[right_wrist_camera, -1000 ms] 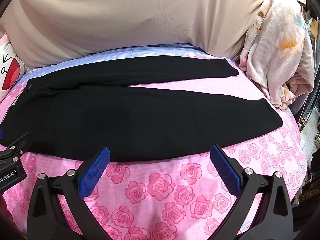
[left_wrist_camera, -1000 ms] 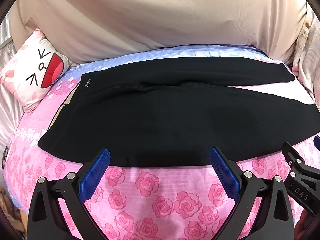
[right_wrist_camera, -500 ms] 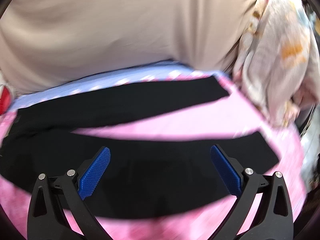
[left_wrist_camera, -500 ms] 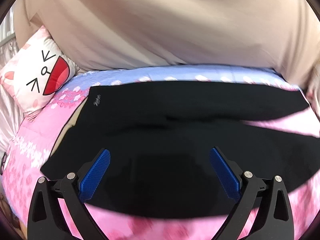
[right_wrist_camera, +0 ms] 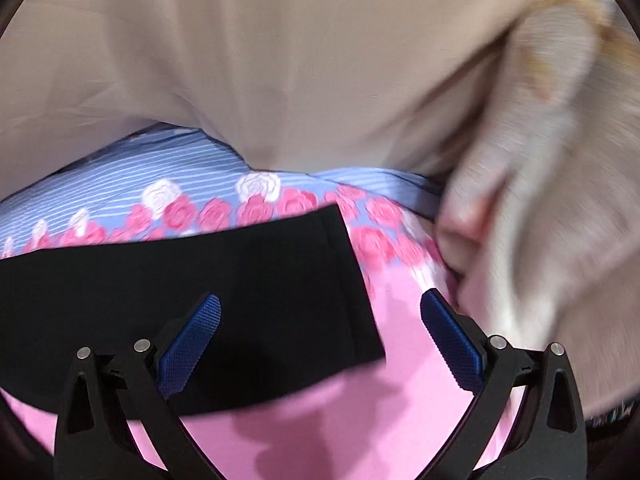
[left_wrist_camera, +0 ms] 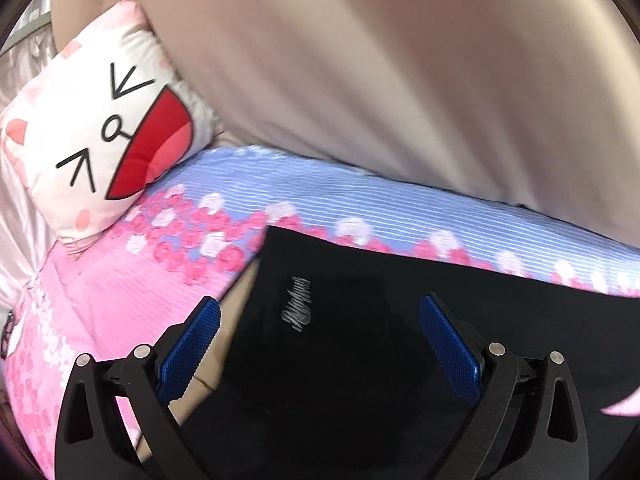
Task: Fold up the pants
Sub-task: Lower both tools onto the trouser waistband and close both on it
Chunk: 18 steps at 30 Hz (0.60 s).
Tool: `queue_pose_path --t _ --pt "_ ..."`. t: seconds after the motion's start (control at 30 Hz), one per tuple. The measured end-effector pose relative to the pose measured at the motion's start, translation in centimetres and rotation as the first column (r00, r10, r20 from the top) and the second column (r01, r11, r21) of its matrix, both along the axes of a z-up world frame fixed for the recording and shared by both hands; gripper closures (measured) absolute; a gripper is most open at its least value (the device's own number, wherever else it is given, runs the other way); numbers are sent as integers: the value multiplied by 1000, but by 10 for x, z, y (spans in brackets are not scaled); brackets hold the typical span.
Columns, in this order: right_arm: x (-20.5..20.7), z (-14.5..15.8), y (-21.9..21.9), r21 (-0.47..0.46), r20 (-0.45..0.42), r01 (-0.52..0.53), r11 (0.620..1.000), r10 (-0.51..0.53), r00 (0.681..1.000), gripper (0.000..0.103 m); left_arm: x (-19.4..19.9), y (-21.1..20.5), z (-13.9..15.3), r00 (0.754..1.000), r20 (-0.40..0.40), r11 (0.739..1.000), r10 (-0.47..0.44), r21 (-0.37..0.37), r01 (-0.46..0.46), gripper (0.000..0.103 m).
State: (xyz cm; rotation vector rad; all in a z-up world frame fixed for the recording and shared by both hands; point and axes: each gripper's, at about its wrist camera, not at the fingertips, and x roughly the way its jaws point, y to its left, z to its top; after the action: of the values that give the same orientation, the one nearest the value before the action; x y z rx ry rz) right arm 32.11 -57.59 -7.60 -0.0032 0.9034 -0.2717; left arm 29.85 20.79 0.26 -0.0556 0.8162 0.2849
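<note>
While the black pants (left_wrist_camera: 380, 360) lie flat on the rose-print bedsheet (right_wrist_camera: 360, 420), both grippers released, centre your left gripper (left_wrist_camera: 320, 344) on the far waistband corner and your right gripper (right_wrist_camera: 320, 340) on the far leg hem (right_wrist_camera: 344, 272); pinch only 1 leg's layers; lift both ends evenly.

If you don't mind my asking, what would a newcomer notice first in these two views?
Probably the black pants spread across the pink rose-print bedsheet, filling the lower half of both views. Next, the cartoon-cat pillow at upper left in the left view, with the open left tool over the waistband logo.
</note>
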Motion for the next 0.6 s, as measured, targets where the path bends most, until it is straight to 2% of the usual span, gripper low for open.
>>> queue_pose_path --t 0.2,0.3,0.4,0.43,0.47,0.5,0.53,0.57,0.6 --pt "33 -12 -8 -25 -28 -60 998 59 998 5 15 15 -14 1000 -13 997 19 74 -18 6" --pt "43 -18 -12 -1 -42 -73 997 72 996 5 22 28 -22 999 -35 998 28 53 -26 6" --pt "51 -24 -15 35 -32 -87 996 88 996 5 31 50 -31 996 -68 998 57 -2 -57 6" --pt "52 -26 -14 65 -15 -102 993 103 995 9 35 60 -33 995 -76 998 63 -26 -65 6" --pt "57 -27 -12 84 -6 -113 990 114 993 25 37 65 -35 995 -81 997 64 -35 -67 6" --pt "58 -27 -10 104 14 -118 987 118 993 30 41 70 -37 994 -91 997 64 -39 -67 6" --pt "58 -26 -11 102 31 -116 988 113 993 36 45 75 -40 992 -106 997 62 -36 -66 6" --pt "58 -25 -10 106 41 -118 987 115 993 48 51 80 -42 991 -118 997 66 -25 -70 6" --pt "58 -24 -9 118 49 -124 985 119 992 53 55 83 -44 990 -122 997 71 -18 -74 6"
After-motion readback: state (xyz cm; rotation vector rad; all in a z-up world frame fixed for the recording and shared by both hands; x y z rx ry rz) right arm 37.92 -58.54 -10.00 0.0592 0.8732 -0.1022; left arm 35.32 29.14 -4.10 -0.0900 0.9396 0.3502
